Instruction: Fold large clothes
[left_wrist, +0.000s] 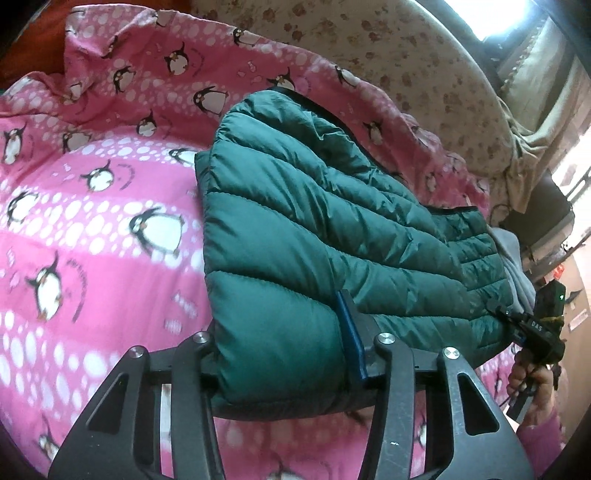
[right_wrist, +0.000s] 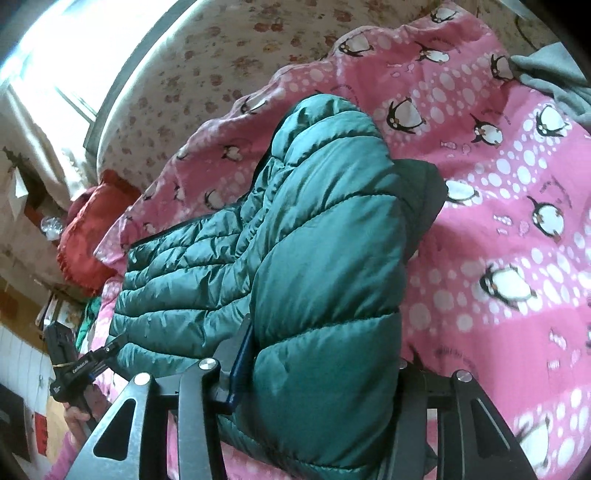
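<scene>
A dark green quilted puffer jacket (left_wrist: 306, 206) lies on a pink penguin-print bedspread (left_wrist: 92, 221), with one edge lifted. My left gripper (left_wrist: 284, 354) is shut on a thick padded fold of the jacket; one blue finger pad (left_wrist: 351, 332) shows and the other is hidden under the fabric. My right gripper (right_wrist: 317, 373) is shut on another padded fold of the jacket (right_wrist: 314, 240), with a blue pad (right_wrist: 242, 362) showing. Each gripper appears in the other's view, at the jacket's edge: the right one (left_wrist: 496, 308) and the left one (right_wrist: 112, 347).
The pink bedspread (right_wrist: 517, 240) covers the bed. A beige floral headboard (left_wrist: 388, 48) stands behind. A grey garment (right_wrist: 554, 77) lies at the far corner. A red padded garment (right_wrist: 88, 236) lies beside the bed. Bright windows are beyond.
</scene>
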